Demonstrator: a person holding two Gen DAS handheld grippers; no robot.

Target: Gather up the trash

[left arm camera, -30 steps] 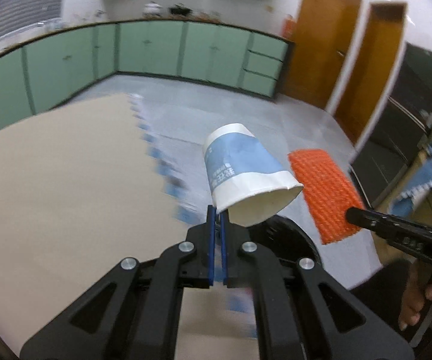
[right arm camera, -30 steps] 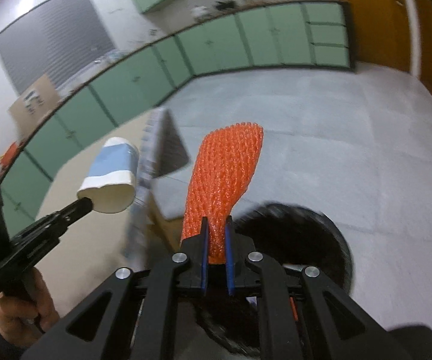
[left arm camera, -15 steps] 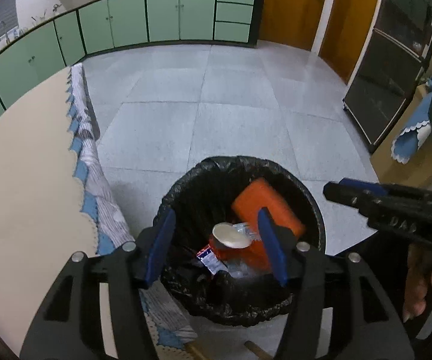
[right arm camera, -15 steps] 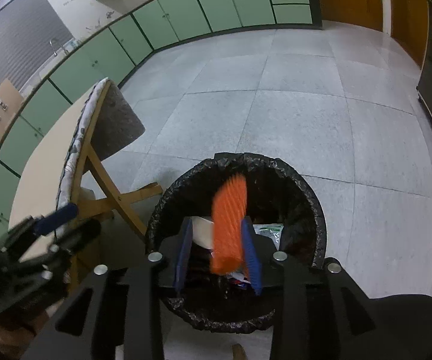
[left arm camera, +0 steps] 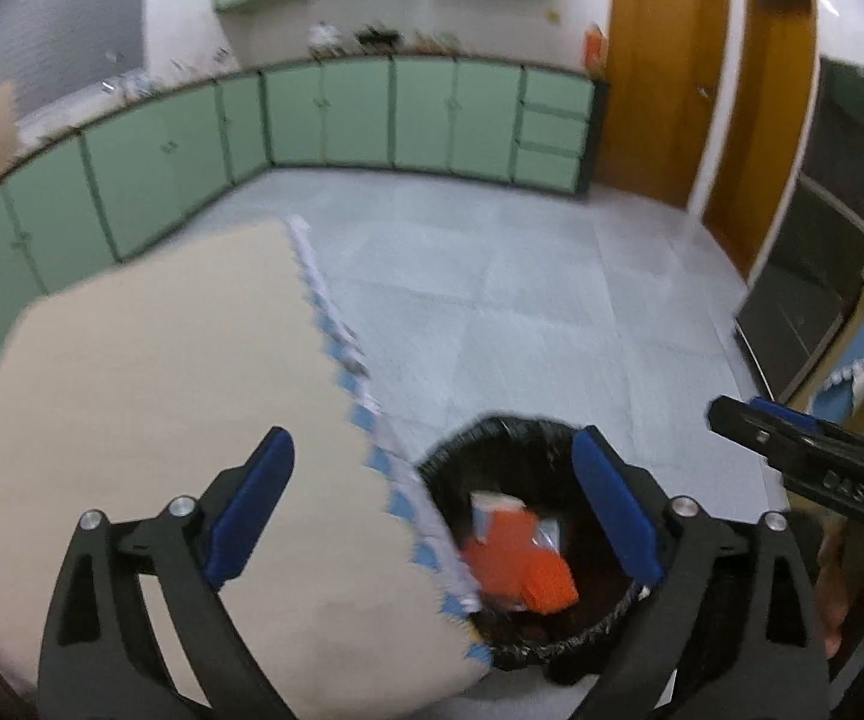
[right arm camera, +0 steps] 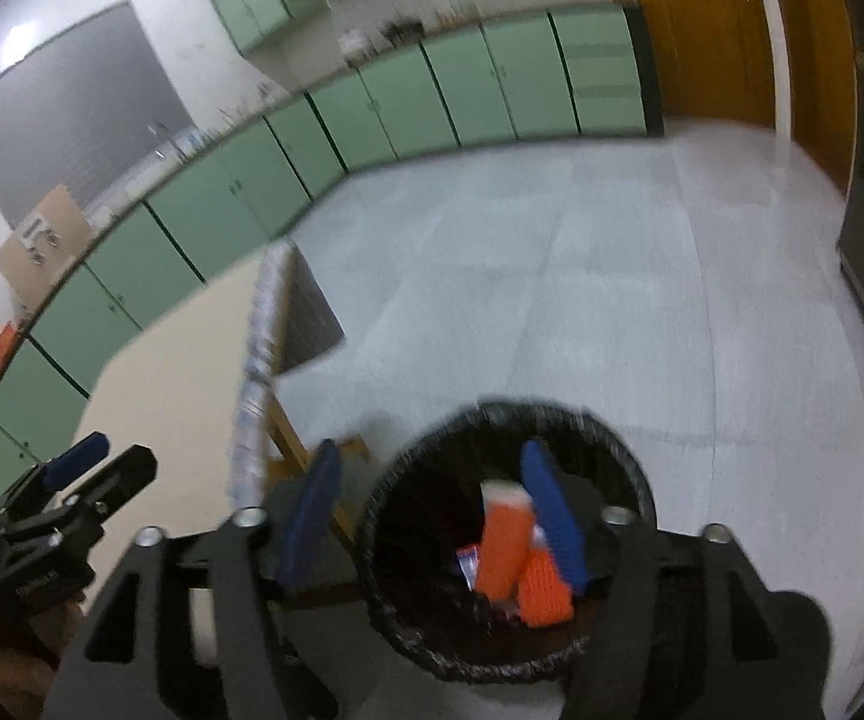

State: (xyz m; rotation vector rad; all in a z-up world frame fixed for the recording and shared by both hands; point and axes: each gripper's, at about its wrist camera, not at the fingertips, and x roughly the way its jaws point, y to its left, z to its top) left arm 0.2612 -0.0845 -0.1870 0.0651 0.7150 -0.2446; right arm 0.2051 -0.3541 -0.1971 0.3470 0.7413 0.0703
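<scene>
Left wrist view: the left gripper (left arm camera: 432,495) is hanging low in the frame, its jaws wide and empty after just opening. The bench (left arm camera: 150,420) is lying at left, the bin (left arm camera: 558,651) at lower centre, with orange trash (left arm camera: 522,570) lying inside.

Right wrist view: the right gripper (right arm camera: 438,510) is hovering over the bin (right arm camera: 384,540), jaws wide and empty, just opened; the orange trash (right arm camera: 507,540) is sitting inside, lower centre.

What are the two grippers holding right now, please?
Left gripper: open, holding nothing, jaws just opened.
Right gripper: open, holding nothing, jaws just opened.
</scene>
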